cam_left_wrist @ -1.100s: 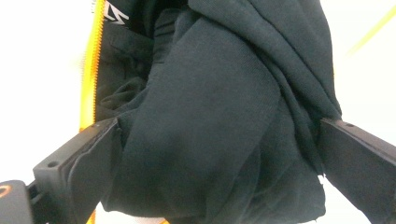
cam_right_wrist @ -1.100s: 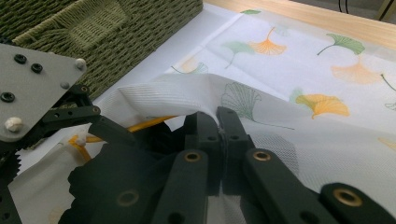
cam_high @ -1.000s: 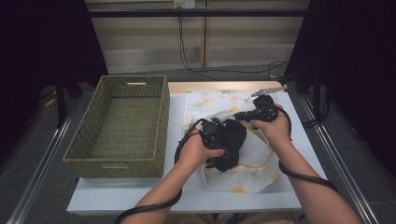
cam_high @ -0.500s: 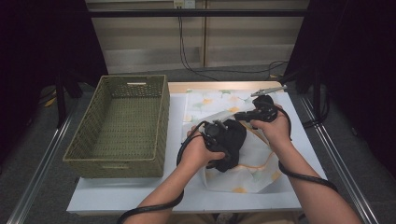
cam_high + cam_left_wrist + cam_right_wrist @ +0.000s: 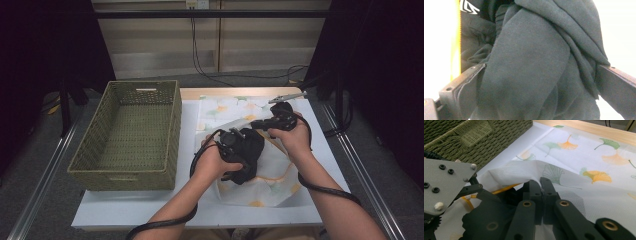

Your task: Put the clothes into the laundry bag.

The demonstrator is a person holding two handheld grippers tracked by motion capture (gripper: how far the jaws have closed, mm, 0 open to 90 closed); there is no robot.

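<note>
I find my left gripper [image 5: 239, 152] clamped on the dark garment [image 5: 529, 65], my right gripper [image 5: 541, 185] pinching the cloth [image 5: 584, 175] beside it; wrapping looks half done, basket [image 5: 131, 135] unused.

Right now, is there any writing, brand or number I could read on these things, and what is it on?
Dark garment, near its top edge in the left gripper view: a white printed mark, cut off by the frame, too partial to read.
White cloth: ginkgo-leaf pattern, no words.
Woven basket: no label.
</note>
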